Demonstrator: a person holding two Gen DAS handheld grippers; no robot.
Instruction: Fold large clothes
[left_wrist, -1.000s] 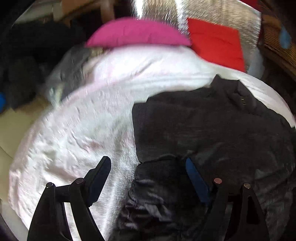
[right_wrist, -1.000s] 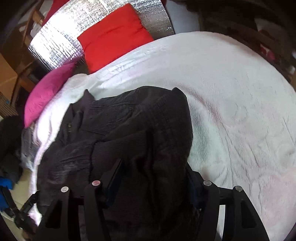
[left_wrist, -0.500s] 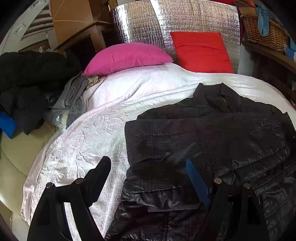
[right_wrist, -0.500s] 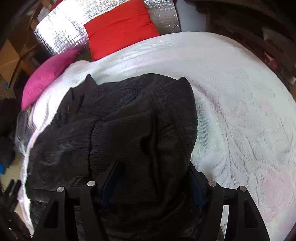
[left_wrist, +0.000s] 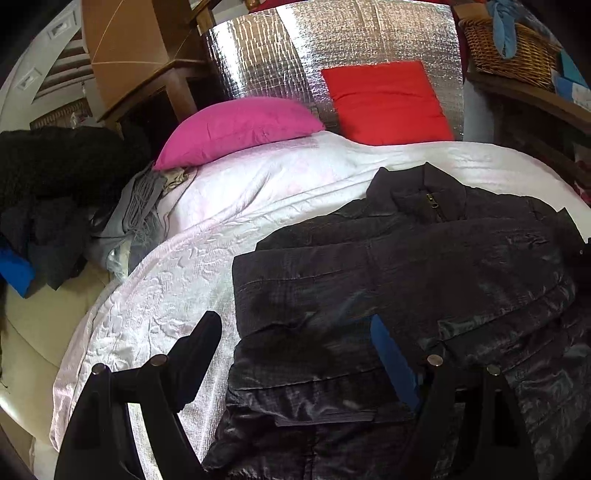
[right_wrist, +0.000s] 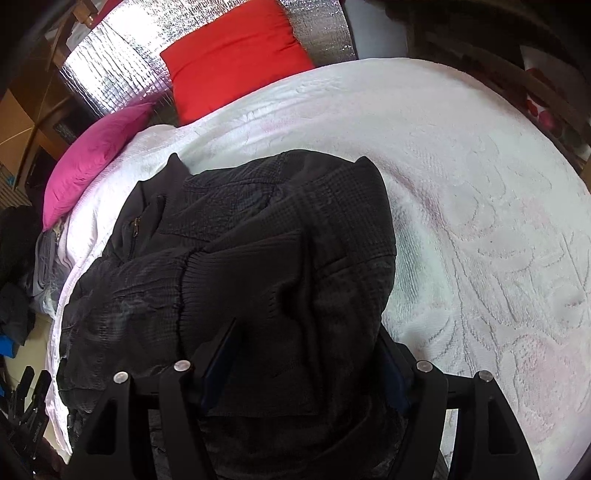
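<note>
Left wrist view: one black quilted jacket (left_wrist: 406, 280) lies on the white bedspread (left_wrist: 177, 295) of a bed, collar and brass zipper pull (left_wrist: 431, 201) toward the pillows, hem toward the camera. A sleeve or side panel appears folded in across the front, giving a fairly straight edge on the side nearer the bare bedspread; by that reading the side folds are at least partly made, while the lengthwise fold of hem toward collar appears not yet done. Left tool (left_wrist: 295, 338): fingers spread wide, one finger over bare bedspread, the blue-padded finger (left_wrist: 393, 360) over the lower jacket; whether it touches the fabric cannot be told, and nothing is pinched between the two. Also present: pink pillow (left_wrist: 236, 127), red pillow (left_wrist: 388, 101), silver foil panel (left_wrist: 314, 55) behind them, wicker basket (left_wrist: 509, 55), a grey folded garment (left_wrist: 136, 210) at the bed edge, a dark pile of clothes (left_wrist: 48, 177) beyond it. Right wrist view: the same jacket (right_wrist: 240, 266) seen from its other side, bunched and raised near the camera, with a ribbed cuff or sleeve end (right_wrist: 229, 291) lying across the body; the far half of the bedspread (right_wrist: 461, 184) carries nothing. Right tool (right_wrist: 306, 354): fingers apart with a thick bundle of jacket fabric filling the gap between them; the tips are buried in cloth, so whether they clamp it or merely straddle it cannot be told. Judged overall: fold in progress, roughly midway.
</note>
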